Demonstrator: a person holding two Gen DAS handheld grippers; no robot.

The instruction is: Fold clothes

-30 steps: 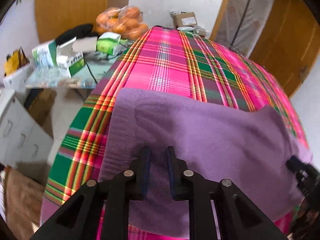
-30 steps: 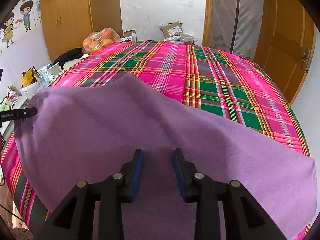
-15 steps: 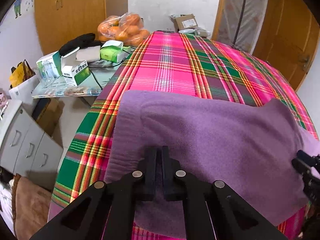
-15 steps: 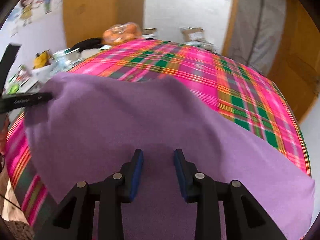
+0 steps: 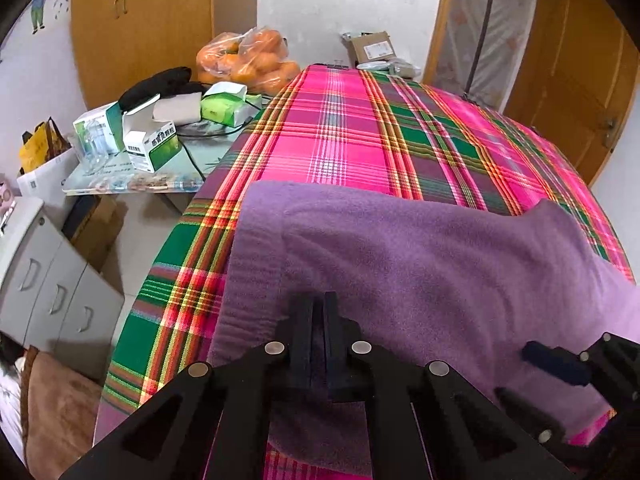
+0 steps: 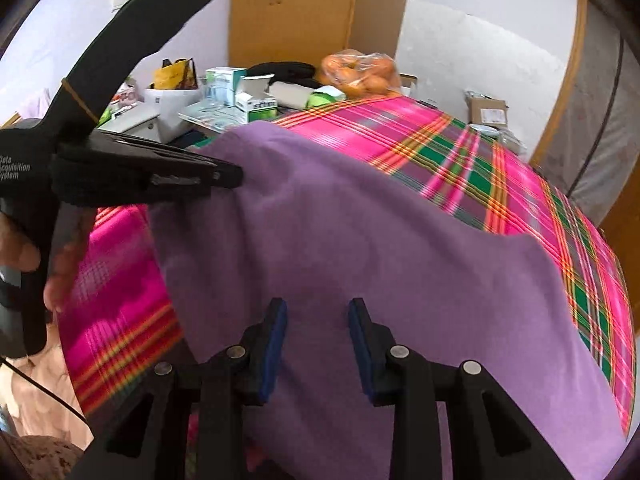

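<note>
Within the last second the jaws of the left hand-held gripper [image 5: 319, 320] have been brought together from slightly apart, and purple cloth is now pinched between them at the near left part of the purple garment [image 5: 420, 264], which lies spread on the plaid-covered bed [image 5: 360, 136]. The right hand-held gripper [image 6: 318, 322] is held with its jaws apart over the garment's near edge, with nothing clamped. With only the left side gripped, a lift-and-fold is judged to be in preparation, though the fold line cannot be told.
</note>
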